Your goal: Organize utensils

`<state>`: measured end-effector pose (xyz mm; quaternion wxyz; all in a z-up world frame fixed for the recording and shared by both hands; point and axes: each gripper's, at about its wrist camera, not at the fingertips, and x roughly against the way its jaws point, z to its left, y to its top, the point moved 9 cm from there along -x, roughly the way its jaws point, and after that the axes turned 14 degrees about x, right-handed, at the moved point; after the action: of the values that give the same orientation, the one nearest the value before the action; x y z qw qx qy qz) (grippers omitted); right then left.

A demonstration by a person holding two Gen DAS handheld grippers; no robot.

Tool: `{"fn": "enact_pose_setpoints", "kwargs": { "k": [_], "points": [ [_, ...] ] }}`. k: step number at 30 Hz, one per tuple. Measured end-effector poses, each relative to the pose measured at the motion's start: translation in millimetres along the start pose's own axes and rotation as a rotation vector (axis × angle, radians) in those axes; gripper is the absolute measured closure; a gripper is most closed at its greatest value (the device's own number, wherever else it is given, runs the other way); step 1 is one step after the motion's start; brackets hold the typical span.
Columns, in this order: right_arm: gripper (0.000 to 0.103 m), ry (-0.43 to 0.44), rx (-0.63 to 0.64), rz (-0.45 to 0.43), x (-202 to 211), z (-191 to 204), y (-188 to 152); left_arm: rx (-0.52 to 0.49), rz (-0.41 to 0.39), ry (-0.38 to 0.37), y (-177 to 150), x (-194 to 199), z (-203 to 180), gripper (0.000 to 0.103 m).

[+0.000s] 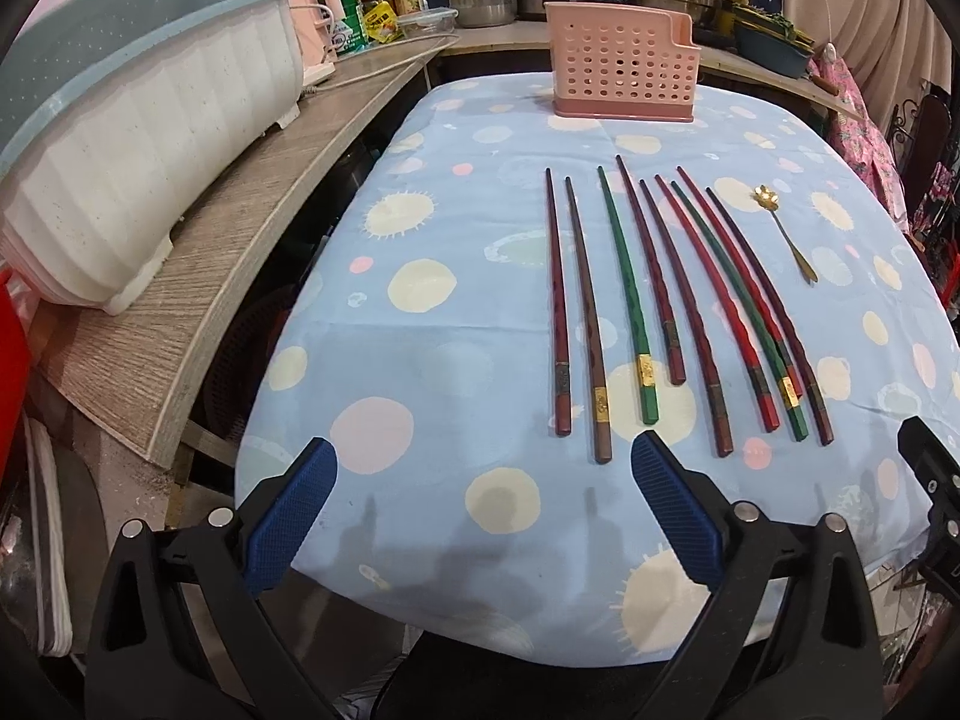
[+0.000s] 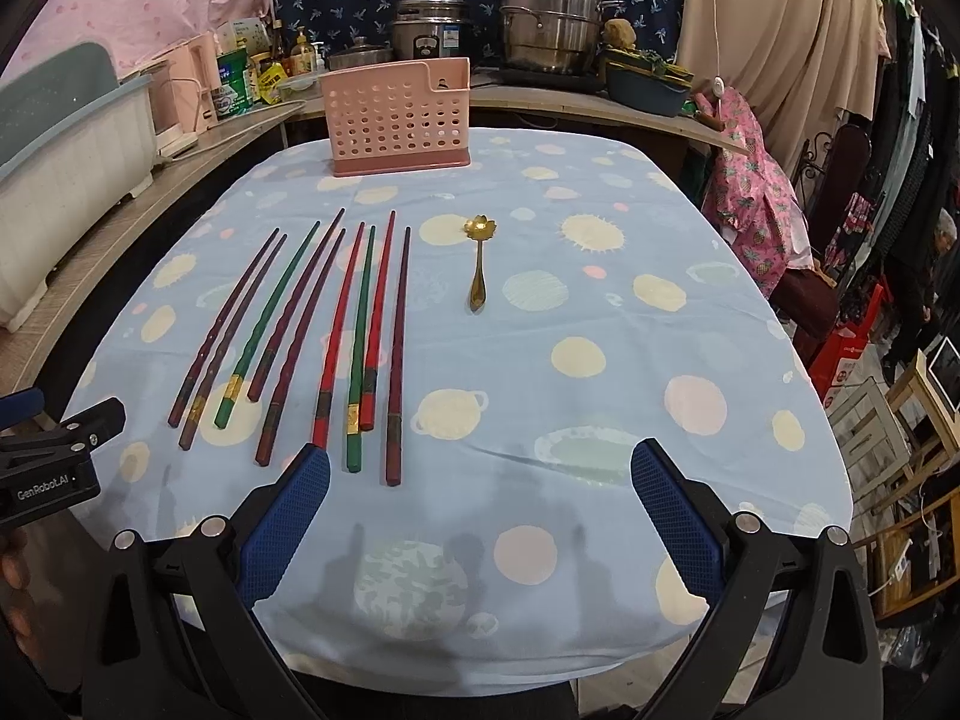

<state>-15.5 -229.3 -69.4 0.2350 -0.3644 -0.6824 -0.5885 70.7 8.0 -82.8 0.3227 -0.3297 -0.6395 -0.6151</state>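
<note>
Evidently nothing is picked yet: left gripper [image 1: 483, 462] and right gripper [image 2: 480, 468] hover open-jawed at the worktop's [image 2: 630, 360] near edge; next, grasp one chopstick [image 2: 397, 354] for the pink holder [image 2: 401, 120].

Nine long wooden chopsticks [image 2: 312, 336] lie side by side on the spotted blue tablecloth [image 2: 600, 372], small gold spoon [image 2: 479, 264] just right, perforated pink plastic holder [image 2: 401, 117] behind them.

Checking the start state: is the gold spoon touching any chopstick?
Apart. The right wrist view shows bare cloth between the spoon and the nearest chopstick.
</note>
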Motion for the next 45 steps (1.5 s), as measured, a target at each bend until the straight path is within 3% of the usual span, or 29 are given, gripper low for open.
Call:
{"fn": "enact_pose_setpoints", "kwargs": {
  "k": [12, 30, 36, 38, 45],
  "points": [
    [0.007, 0.007, -0.011, 0.024, -24.0, -6.5, 2.2, 0.004, 0.057, 0.015, 5.9, -43.5, -2.8, 0.016],
    [0.007, 0.018, -0.012, 0.051, -51.5, -6.2, 10.0, 0.007, 0.107, 0.018, 6.6, -75.7, -6.0, 0.021],
    [0.007, 0.012, -0.012, 0.048, -60.7, -7.8, 16.4, 0.019, 0.118, -0.016, 9.1, -76.5, -7.5, 0.037],
    [0.007, 0.01, -0.011, 0.044, -64.3, -8.8, 20.1, 0.029, 0.126, -0.032, 9.2, -76.1, -9.1, 0.047],
    [0.018, 0.022, -0.021, 0.047, -78.9, -14.1, 30.2, 0.038, 0.146, -0.067, 12.1, -76.3, -14.0, 0.075]
  ]
}}
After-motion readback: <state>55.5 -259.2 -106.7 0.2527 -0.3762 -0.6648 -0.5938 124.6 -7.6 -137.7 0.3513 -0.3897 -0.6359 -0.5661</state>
